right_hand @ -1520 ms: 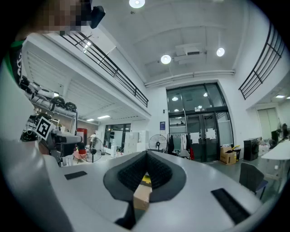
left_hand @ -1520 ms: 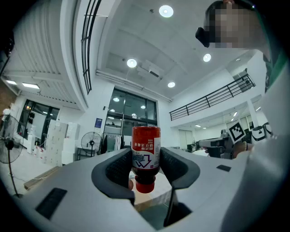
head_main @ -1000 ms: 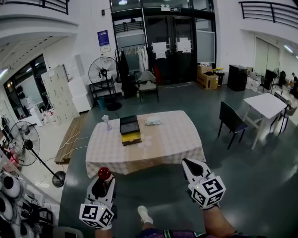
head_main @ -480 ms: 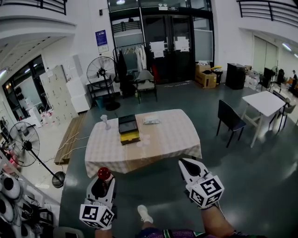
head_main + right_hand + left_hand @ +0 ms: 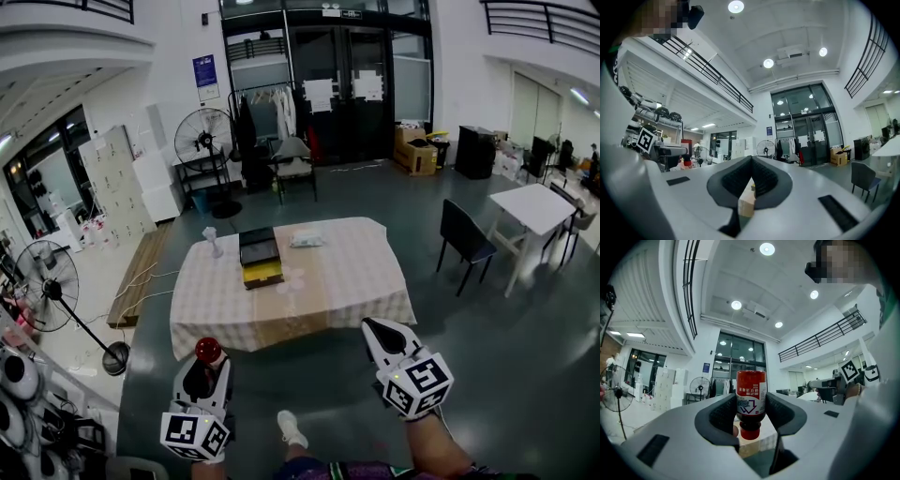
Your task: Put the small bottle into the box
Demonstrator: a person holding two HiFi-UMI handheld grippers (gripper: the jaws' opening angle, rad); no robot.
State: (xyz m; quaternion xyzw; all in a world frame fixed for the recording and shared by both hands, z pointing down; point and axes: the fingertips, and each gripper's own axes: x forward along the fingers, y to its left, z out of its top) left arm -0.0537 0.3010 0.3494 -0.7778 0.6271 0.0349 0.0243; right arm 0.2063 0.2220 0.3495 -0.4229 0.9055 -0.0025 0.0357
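Left gripper pinches 1 red small bottle; right gripper shows jaws pressed together. 1 box lies on 1 checked table ahead, 1 chair nearby.

The small bottle looks like glossy red plastic with a smooth printed label. The left gripper and right gripper each have smooth, matt, pale-grey plastic shells and 2 dark, ribbed, rubbery-looking pads. The table wears a checked cloth, soft and matt. The dark floor is smooth with a faint sheen.
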